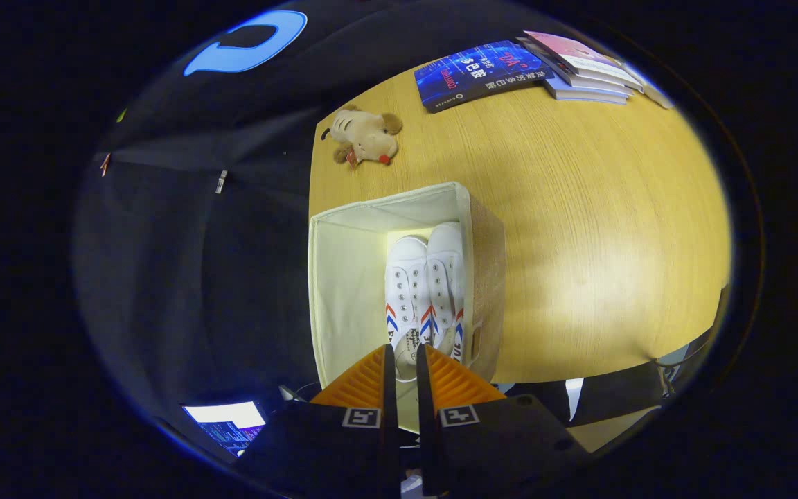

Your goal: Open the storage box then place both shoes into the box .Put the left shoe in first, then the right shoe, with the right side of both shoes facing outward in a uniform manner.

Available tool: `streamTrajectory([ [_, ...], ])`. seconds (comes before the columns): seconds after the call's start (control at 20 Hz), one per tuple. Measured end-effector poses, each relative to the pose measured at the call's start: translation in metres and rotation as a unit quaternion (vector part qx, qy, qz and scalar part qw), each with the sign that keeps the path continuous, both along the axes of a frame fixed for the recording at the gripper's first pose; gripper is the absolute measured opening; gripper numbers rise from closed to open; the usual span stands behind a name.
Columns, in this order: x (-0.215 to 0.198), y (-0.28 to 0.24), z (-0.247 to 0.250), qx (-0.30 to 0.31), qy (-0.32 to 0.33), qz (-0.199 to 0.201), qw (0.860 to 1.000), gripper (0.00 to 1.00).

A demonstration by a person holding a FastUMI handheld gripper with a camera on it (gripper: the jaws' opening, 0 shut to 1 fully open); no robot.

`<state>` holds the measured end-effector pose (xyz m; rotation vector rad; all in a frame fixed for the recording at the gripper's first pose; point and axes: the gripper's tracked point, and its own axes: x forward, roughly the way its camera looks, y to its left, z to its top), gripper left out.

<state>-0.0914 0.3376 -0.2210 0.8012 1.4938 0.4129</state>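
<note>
Gripper (400, 357) over near end of box (343, 291), fingers narrow, small gap, nothing pinched. Heel of left shoe (404, 291) seen thru gap, contact w/ fingers can't tell. Box open, sits at table (579, 242) edge nearest gripper. Both shoes inside, side by side, toes pointing away from gripper; right shoe (446, 284) against box's right wall, touching left shoe. Beyond box on table: plush toy (366, 136), well apart. Further beyond box, at far edge: blue book (479, 75), stack of books (586, 69) just beside it.
</note>
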Motion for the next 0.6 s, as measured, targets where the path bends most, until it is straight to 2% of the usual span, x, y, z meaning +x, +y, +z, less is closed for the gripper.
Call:
streamTrajectory([
  [0.05,-0.001,-0.001,0.000,0.002,-0.001,-0.002,1.000,0.30],
  [0.1,-0.001,-0.003,0.000,0.003,-0.004,-0.002,1.000,0.34],
  [0.15,-0.001,-0.006,0.001,0.004,-0.010,-0.002,1.000,0.47],
  [0.2,0.000,-0.009,0.001,0.005,-0.015,-0.001,1.000,0.53],
  [0.35,-0.003,-0.010,0.009,0.018,-0.029,0.001,0.999,0.82],
  [0.45,0.002,-0.010,0.019,0.036,-0.049,-0.005,0.998,0.92],
  [0.6,0.020,-0.022,0.034,0.045,-0.110,-0.021,0.993,0.97],
])
